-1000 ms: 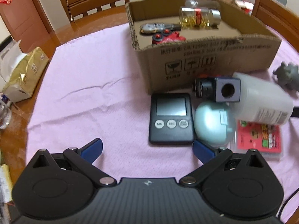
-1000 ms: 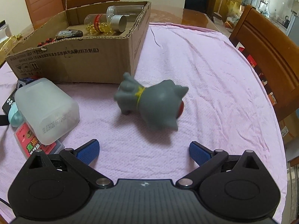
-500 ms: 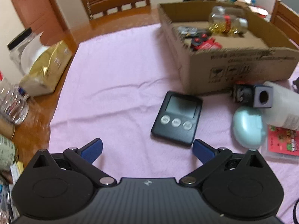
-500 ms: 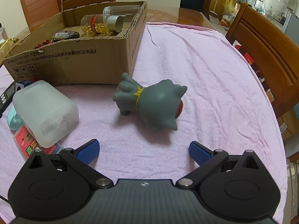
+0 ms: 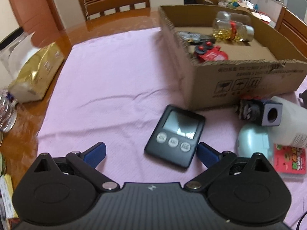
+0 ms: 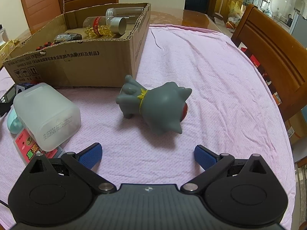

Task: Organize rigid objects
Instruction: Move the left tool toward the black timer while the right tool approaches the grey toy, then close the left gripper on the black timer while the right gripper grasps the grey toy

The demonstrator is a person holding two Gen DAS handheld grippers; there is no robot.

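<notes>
Looking along the left gripper (image 5: 151, 153), the left wrist view shows its blue fingers spread wide with nothing between them, held low over a pink cloth (image 5: 107, 88) on a wooden table (image 5: 23, 134). A black timer (image 5: 175, 136) lies flat on the cloth just ahead, its near right corner close to the right fingertip (whether they touch is not clear). Behind it stands a cardboard box (image 5: 239, 80) holding a jar of yellow capsules (image 5: 232, 29) on its side, a red toy car (image 5: 209, 52) and a dark flat gadget (image 5: 193, 36). Right of the timer, near the box front, sit a small black and grey cube (image 5: 261, 112), a pale green case (image 5: 253, 141), a white plastic tub (image 5: 293, 122) lying on its side, and a pink card pack (image 5: 289, 161) partly under the tub. A gold bag (image 5: 36, 74) rests at the table's left edge. In the right wrist view, the right gripper (image 6: 148, 154) is likewise released and empty, hovering above the cloth (image 6: 211, 80). Ahead of it a grey toy figure (image 6: 155, 105) lies tipped on its side, near the right front corner of the box (image 6: 76, 63) but apart from it. The tub (image 6: 46, 115) lies to the left, over the card pack (image 6: 28, 147), with the green case (image 6: 12, 122) beside it. A wooden chair (image 6: 272, 53) stands at the right.
</notes>
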